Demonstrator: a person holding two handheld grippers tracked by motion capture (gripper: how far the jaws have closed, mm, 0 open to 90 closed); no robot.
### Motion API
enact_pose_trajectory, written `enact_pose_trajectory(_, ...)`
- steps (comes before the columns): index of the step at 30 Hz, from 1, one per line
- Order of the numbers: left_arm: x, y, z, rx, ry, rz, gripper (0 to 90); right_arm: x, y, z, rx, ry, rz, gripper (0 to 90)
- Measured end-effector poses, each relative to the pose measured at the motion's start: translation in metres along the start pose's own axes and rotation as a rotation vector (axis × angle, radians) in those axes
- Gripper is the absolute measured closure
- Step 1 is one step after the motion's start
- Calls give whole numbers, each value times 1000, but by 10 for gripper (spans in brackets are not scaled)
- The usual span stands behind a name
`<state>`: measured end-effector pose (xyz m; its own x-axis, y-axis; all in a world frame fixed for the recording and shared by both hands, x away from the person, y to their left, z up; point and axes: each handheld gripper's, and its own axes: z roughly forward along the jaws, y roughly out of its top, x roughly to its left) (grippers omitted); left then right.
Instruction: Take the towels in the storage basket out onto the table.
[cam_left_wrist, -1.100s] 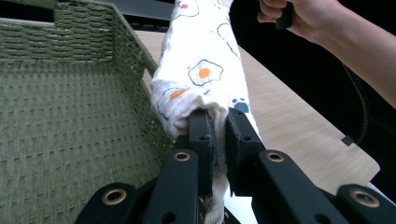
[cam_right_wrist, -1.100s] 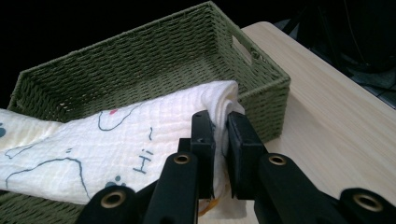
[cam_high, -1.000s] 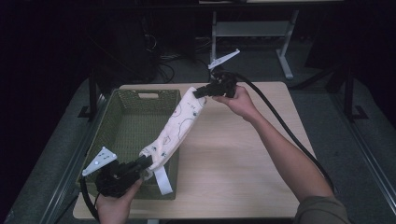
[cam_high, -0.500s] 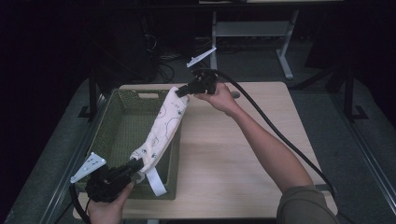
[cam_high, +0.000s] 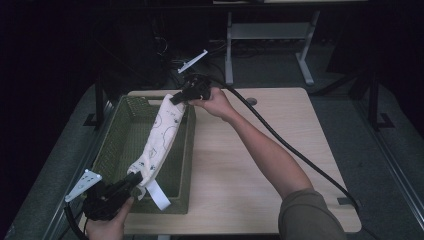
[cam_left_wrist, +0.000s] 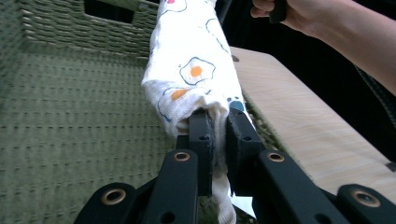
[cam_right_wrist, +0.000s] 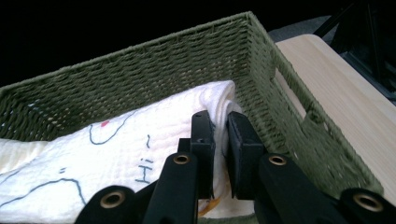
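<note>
Printed white cloth (cam_high: 161, 137) hung stretched over green basket (cam_high: 120, 150) at counter's (cam_high: 260, 165) left edge; left gripper (cam_high: 134, 179) fingers clamped its near end; right gripper (cam_high: 176, 98) fingers clamped its far end.

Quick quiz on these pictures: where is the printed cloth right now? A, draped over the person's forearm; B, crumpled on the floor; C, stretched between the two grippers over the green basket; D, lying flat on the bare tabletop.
C: the printed cloth hangs stretched from the right gripper to the left gripper, above the green basket.
</note>
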<state>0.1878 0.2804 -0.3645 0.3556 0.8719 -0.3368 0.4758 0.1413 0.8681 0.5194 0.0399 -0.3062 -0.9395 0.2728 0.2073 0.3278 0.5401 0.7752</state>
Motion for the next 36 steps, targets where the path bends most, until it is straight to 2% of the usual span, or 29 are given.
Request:
enact_pose_trajectory(4,5,-3,0,-1,12,-11,819,-2,5,13,13,1,-14,816)
enact_pose_trajectory(7,7,-5,0,0,24,-16,818,-2,9,23,31,6,-7,816)
enact_pose_trajectory(16,14,-12,8,20,50,-25,813,0,18,47,27,5,-8,814)
enact_pose_trajectory(20,15,-14,8,24,56,-33,811,-1,21,56,42,7,-5,814)
enact_pose_trajectory(22,15,-14,7,27,58,-27,811,0,22,60,38,10,-16,813)
enact_pose_trajectory(24,15,-14,7,30,57,-24,809,2,22,65,42,17,-8,813)
enact_pose_trajectory(31,15,-18,8,42,45,-39,795,5,19,74,70,19,-20,806)
enact_pose_trajectory(32,15,-18,8,42,41,-44,788,5,18,76,72,11,-38,804)
enact_pose_trajectory(34,15,-19,7,38,35,-50,720,5,18,78,73,14,-37,789)
enact_pose_trajectory(36,13,-19,5,27,37,-49,660,7,17,82,77,-10,-54,664)
